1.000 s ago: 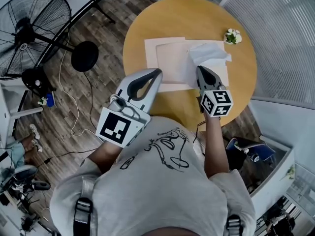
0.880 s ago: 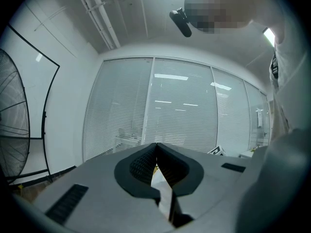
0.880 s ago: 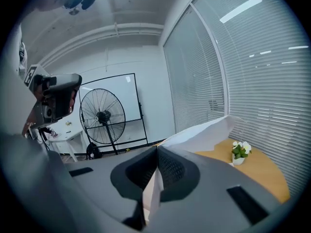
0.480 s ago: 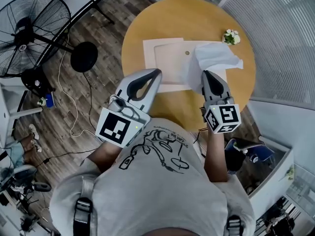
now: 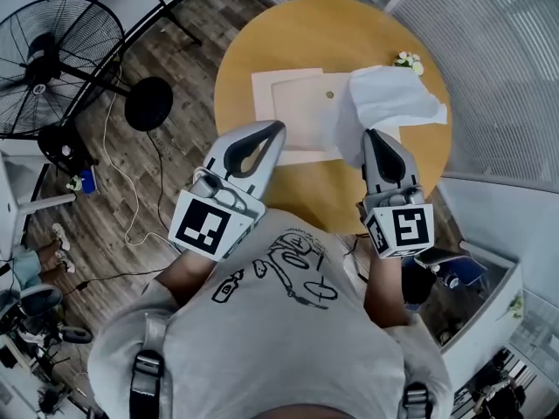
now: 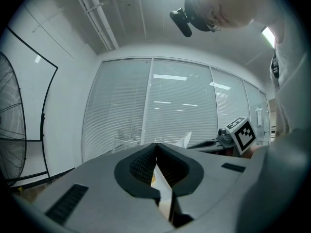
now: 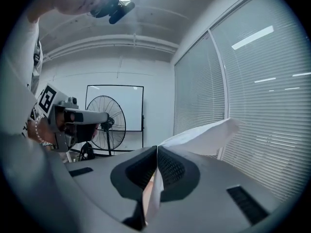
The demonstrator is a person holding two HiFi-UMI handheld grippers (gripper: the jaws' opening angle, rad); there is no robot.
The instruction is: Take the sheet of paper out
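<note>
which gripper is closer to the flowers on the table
Right. The right gripper is just this side of the flowers, with the paper between them; the left gripper is farther off, over the envelope.

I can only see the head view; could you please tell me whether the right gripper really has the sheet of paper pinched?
Observer: Yes. In the right gripper view, the right gripper is shut on the sheet of paper, which passes through the grip and fans out above it.
Operator: Thank you. And what is the left gripper holding?
Observer: In the left gripper view, the left gripper is shut on a thin pale edge, apparently the envelope.
</note>
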